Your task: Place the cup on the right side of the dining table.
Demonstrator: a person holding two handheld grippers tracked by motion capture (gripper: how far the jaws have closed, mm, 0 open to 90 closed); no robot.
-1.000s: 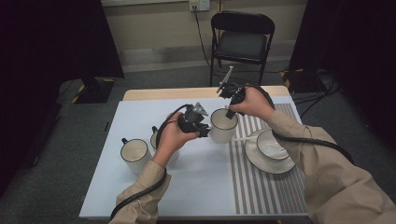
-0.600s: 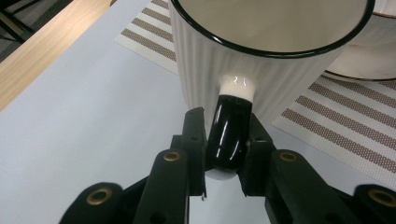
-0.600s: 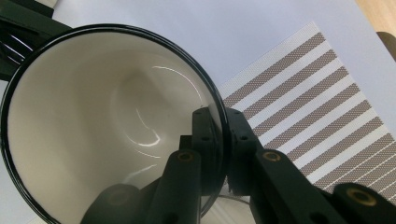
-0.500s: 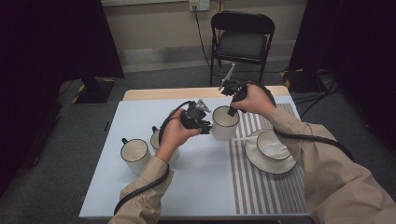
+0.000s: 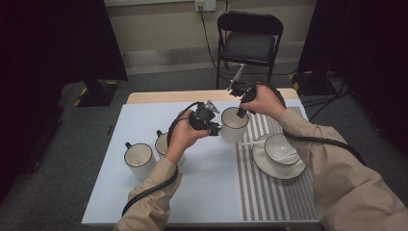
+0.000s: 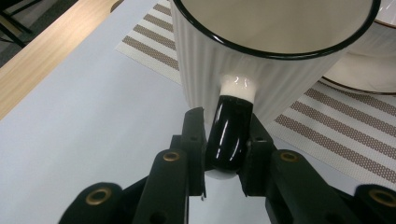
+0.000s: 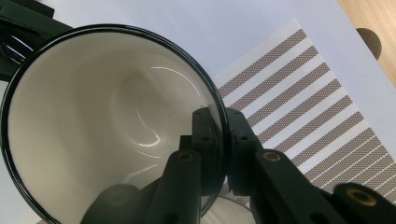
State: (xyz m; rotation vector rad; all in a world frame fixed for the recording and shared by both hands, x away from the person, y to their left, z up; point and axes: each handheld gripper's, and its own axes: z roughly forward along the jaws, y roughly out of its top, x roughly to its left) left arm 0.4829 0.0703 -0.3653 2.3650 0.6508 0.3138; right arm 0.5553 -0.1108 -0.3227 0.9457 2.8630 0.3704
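Pinching one mug (image 5: 234,126), left claw (image 6: 227,140) on handle, right claw (image 7: 218,140) on rim, pale tabletop (image 5: 144,115), seemingly dim room.

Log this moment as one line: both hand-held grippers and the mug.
left hand-held gripper: shut on mug handle | right hand-held gripper: shut on mug rim | mug: upright, empty

Black folding chair (image 5: 250,42) behind the table, wall socket (image 5: 205,5), dark curtains (image 5: 57,38), grey floor (image 5: 72,144)
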